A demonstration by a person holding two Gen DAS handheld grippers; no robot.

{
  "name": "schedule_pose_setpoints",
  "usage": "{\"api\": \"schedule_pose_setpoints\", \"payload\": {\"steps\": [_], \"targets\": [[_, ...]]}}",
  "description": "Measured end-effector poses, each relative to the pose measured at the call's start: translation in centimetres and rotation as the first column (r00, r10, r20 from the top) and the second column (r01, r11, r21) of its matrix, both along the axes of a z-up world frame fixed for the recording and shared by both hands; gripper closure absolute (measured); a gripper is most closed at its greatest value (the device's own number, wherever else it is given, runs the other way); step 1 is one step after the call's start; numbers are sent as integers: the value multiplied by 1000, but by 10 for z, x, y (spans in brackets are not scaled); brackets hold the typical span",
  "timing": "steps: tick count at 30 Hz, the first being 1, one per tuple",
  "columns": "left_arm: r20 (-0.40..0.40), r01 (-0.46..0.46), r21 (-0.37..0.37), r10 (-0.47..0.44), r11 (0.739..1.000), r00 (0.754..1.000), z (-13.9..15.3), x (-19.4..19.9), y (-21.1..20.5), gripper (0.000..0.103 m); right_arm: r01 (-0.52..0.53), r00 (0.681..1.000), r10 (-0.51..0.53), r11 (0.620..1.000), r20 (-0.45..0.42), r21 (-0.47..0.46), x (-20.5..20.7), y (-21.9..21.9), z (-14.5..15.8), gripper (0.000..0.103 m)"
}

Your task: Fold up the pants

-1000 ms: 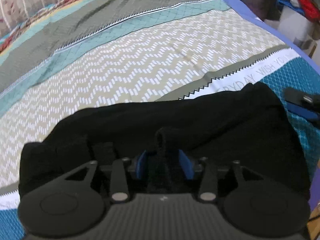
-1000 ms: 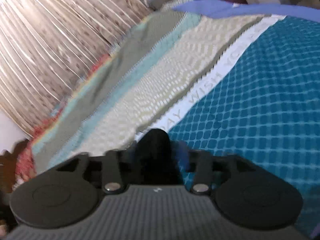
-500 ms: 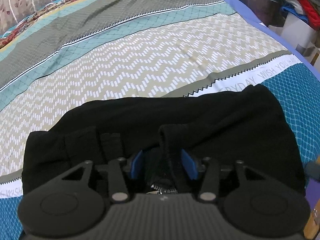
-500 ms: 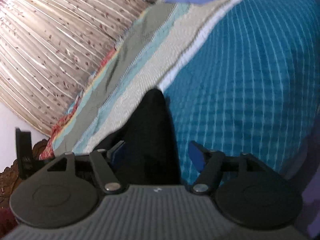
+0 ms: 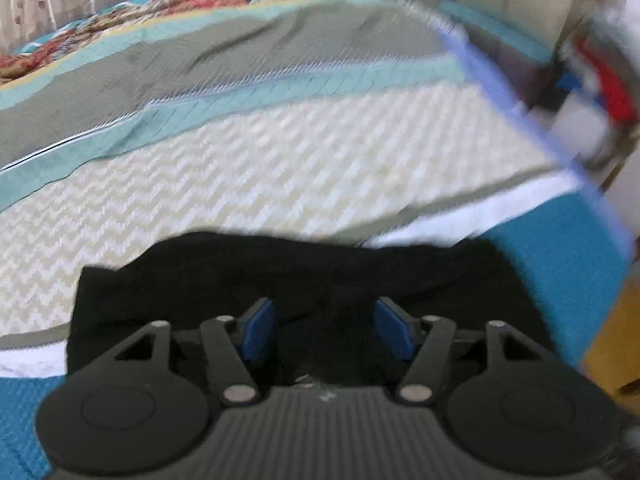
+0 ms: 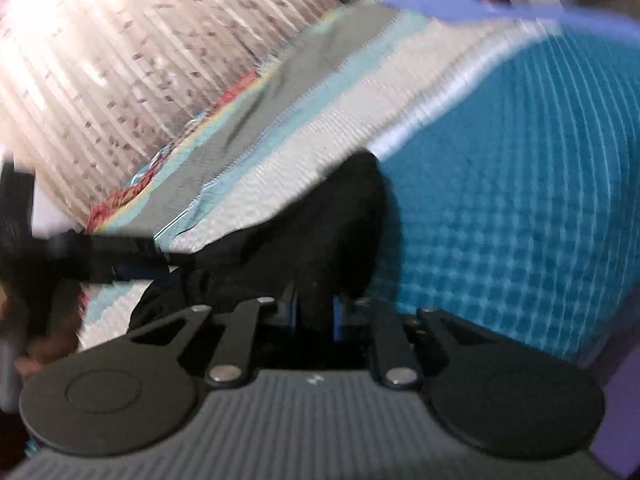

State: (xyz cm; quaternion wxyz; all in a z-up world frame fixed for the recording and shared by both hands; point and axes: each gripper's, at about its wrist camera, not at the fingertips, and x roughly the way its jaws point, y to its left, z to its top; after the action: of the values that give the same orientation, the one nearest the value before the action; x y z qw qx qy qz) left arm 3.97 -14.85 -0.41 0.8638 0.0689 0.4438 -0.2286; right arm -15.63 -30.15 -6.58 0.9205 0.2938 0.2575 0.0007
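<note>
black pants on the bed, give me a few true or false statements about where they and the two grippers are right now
1. The black pants lie on a patterned bedspread. True.
2. The left gripper is shut tight on the pants. False: its blue fingers stand apart, with the dark cloth loose between them.
3. The right gripper is shut on a fold of the pants. True.
4. The pants are bright red. False: they are black.
5. In the right wrist view the pants lie partly on the teal checked part of the bedspread. True.
</note>
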Motion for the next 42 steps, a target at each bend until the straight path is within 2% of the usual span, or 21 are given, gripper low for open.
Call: {"api": "schedule_pose_setpoints", "payload": {"steps": [3, 6, 9, 10, 11, 12, 13, 14, 17, 19, 20, 21, 22, 23, 28, 31, 34, 37, 39, 41, 42], "targets": [[47, 90, 0, -90, 996, 995, 22, -12, -23, 11, -42, 999, 45, 989, 16, -142, 7, 22, 13, 86], [67, 230, 116, -239, 966, 969, 19, -27, -66, 7, -79, 996, 85, 966, 16, -245, 16, 42, 18, 86], [29, 330, 260, -349, 908, 937, -5, -34, -107, 8, -110, 992, 122, 943, 20, -314, 19, 53, 18, 86], [15, 336, 284, -354, 898, 935, -14, -33, -113, 14, -119, 991, 135, 934, 24, -336, 18, 58, 19, 86], [-9, 346, 287, -358, 893, 934, -21, -30, -117, 26, -127, 989, 146, 926, 26, -355, 18, 64, 19, 86], [-43, 359, 276, -362, 892, 931, -26, -26, -117, 61, -136, 987, 157, 918, 27, -372, 19, 67, 20, 86], [-83, 369, 246, -359, 896, 929, -28, -21, -114, 84, -141, 986, 165, 914, 30, -379, 19, 68, 21, 86], [-103, 365, 202, -350, 909, 931, -27, -17, -107, 84, -147, 985, 172, 914, 33, -378, 20, 69, 22, 86], [-75, 332, 125, -325, 935, 943, -13, -11, -78, 85, -136, 983, 173, 918, 68, -372, 19, 69, 22, 77], [-65, 308, 74, -303, 949, 951, -3, -6, -59, 85, -131, 982, 173, 911, 75, -390, 20, 70, 20, 47], [-59, 292, 46, -290, 955, 955, 3, -3, -47, 85, -139, 982, 179, 907, 65, -399, 22, 72, 18, 48], [-56, 275, 15, -274, 961, 960, 8, 1, -34, 85, -168, 979, 199, 903, 39, -395, 26, 75, 16, 55], [-58, 258, -17, -258, 966, 964, 13, 5, -22, 85, -204, 974, 226, 901, 14, -383, 31, 77, 15, 81], [-68, 238, -51, -241, 970, 968, 17, 10, -11, 86, -222, 970, 244, 898, 8, -380, 35, 80, 16, 89], [-12, 135, -153, -139, 979, 990, 46, 22, 53, 86, -290, 922, 374, 838, 98, -462, 49, 115, 48, 90], [3, 62, -190, -63, 980, 998, 54, 29, 99, 86, -357, 875, 474, 772, 101, -526, 61, 149, 58, 90], [-13, -30, -181, 28, 983, 1000, 42, 38, 140, 86, -419, 831, 552, 699, 64, -579, 75, 180, 57, 90], [-62, -126, -145, 118, 981, 991, 14, 51, 173, 85, -506, 792, 610, 647, -11, -570, 95, 203, 41, 89], [-110, -187, -125, 174, 974, 979, -8, 58, 188, 85, -571, 761, 646, 623, -59, -534, 101, 219, 27, 83], [-151, -226, -124, 207, 966, 967, -29, 62, 201, 85, -636, 724, 683, 606, -98, -479, 108, 224, 15, 71], [-165, -238, -126, 217, 963, 962, -38, 62, 204, 84, -672, 700, 705, 595, -115, -441, 110, 223, 10, 55]]}}
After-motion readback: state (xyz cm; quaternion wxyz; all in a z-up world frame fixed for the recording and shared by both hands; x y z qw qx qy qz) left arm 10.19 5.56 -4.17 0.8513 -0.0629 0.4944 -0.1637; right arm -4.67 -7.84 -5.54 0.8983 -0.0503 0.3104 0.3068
